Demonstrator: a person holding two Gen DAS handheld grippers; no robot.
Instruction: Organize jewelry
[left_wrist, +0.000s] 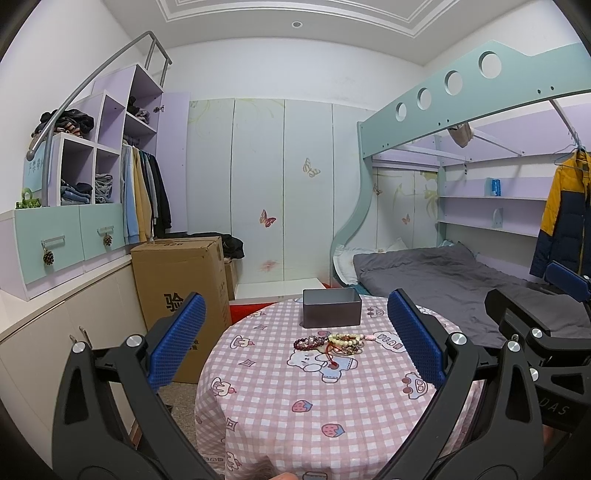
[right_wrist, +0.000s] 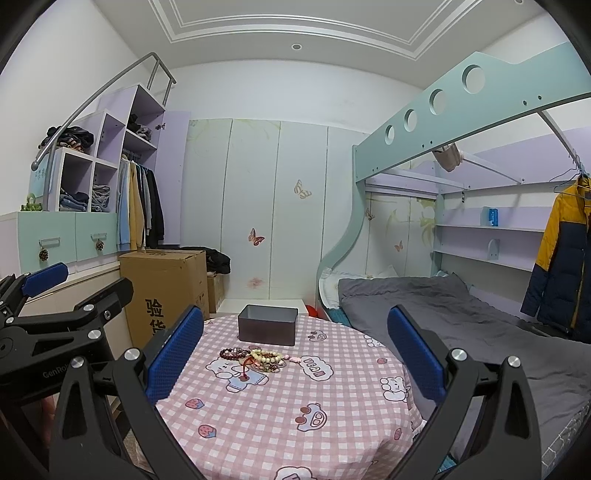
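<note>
Both grippers — left gripper and right gripper — have fingers wide apart, holding nothing. The bracelets lie tangled on the counter ahead between the fingers, just before the gray box — one grab may drag several.

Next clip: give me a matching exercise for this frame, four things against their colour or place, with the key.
Things:
1. box
2. bracelets
3. tablecloth
4. hanging jacket

Descriptions:
A. pink and white check with cartoon prints
B. yellow and navy, above the bed at right
C. dark grey, open-topped, at the table's far edge
D. beaded, piled mid-table, nearer than the box

Pairs: 1-C, 2-D, 3-A, 4-B
</note>
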